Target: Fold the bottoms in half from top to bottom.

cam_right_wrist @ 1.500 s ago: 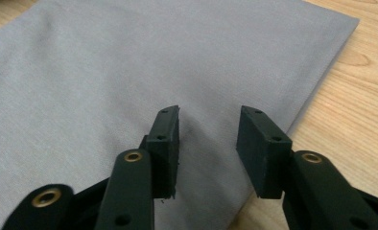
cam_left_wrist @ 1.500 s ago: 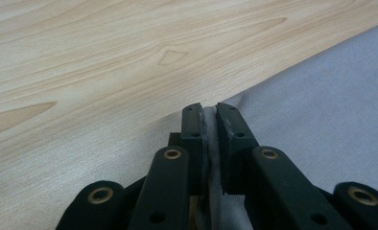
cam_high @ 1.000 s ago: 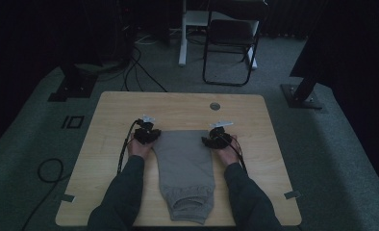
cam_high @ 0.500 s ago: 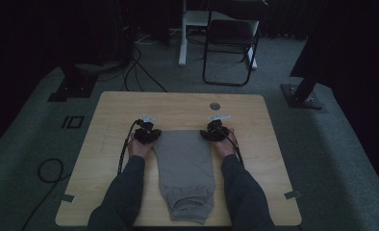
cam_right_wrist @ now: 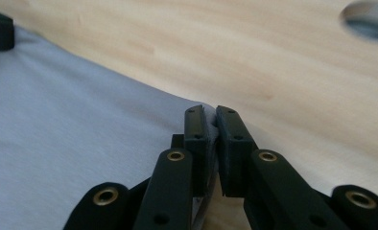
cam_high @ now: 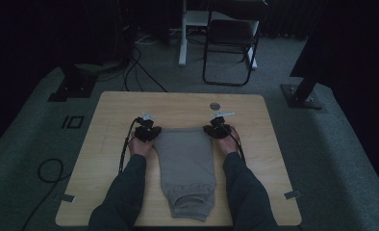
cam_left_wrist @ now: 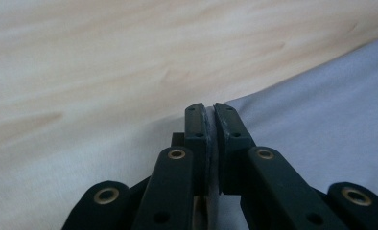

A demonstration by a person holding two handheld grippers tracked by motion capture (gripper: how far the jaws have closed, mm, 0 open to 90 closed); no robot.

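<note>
Pinching soft grey folded cloth [cam_high: 185, 163], black tongs [cam_left_wrist: 207, 111], pale woodgrain table [cam_high: 110, 110]

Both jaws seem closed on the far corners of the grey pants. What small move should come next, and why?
Probably lift both corners a little and draw them toward the waistband to fold. The left gripper and right gripper each pinch a far corner of the pants, the right one's jaws having just closed, and the cloth lies flat on the table.
</note>
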